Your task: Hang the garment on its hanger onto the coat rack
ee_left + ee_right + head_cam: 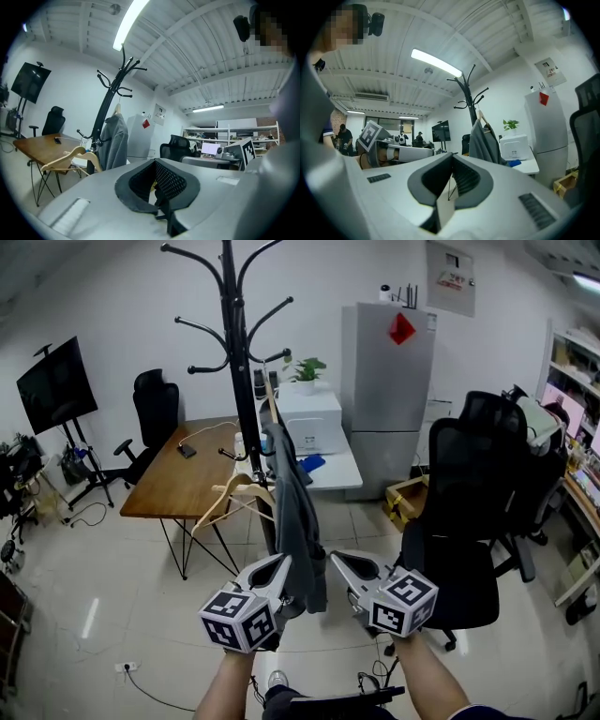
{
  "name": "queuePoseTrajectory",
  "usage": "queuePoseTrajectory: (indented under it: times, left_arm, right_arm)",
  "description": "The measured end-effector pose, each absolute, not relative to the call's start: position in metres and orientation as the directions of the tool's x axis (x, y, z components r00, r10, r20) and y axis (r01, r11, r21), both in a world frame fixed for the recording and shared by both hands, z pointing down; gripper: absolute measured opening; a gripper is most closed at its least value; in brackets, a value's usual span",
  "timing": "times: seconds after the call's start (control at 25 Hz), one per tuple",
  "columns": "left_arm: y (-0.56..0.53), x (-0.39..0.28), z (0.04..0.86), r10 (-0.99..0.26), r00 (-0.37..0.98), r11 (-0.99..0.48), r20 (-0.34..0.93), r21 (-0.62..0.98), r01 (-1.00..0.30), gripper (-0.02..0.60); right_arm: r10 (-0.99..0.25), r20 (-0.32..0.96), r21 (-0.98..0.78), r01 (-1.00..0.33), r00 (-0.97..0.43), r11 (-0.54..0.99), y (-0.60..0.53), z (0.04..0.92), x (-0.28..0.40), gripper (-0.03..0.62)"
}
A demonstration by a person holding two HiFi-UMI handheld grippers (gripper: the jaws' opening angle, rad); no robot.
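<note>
Both forearms come up from the near edge, holding each tool about level and pointed at the rack, tips angled in toward each other. The left hand-held gripper [281,562] has its jaws together with nothing in them, and so does the right hand-held gripper [336,558]; its own view shows the ribbed black pads meeting in a tight V. Both are smooth grey plastic with a checkered marker cube at the back. The garment [296,512], grey and soft-looking, is on its wooden hanger [481,115] hooked on the black metal coat rack [240,352], draping in long folds. From the head view its hem drops between the two tools, so I can't tell if it brushes them, though both gripper views put it out ahead of the jaws. A bare wooden hanger [234,495] sits lower on the left, partly hidden by the pole, with the wood-top desk [173,482] behind it.
</note>
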State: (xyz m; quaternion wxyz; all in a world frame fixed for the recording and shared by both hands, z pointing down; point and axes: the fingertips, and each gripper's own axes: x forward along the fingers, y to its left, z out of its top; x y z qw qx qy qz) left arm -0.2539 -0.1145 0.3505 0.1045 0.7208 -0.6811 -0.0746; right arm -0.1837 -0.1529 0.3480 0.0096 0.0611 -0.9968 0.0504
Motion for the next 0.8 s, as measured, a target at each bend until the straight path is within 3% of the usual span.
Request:
queuePoseTrajectory:
  times: [0.8]
  left_arm:
    - [-0.1104, -0.2533, 0.3519, -0.998, 0.027, -0.014, 0.051, 0.245, -0.969, 0.005]
  right_arm:
    - [-0.102, 0.037, -0.094, -0.105, -0.994, 0.990, -0.1565, 0.3535, -0.1873, 0.002]
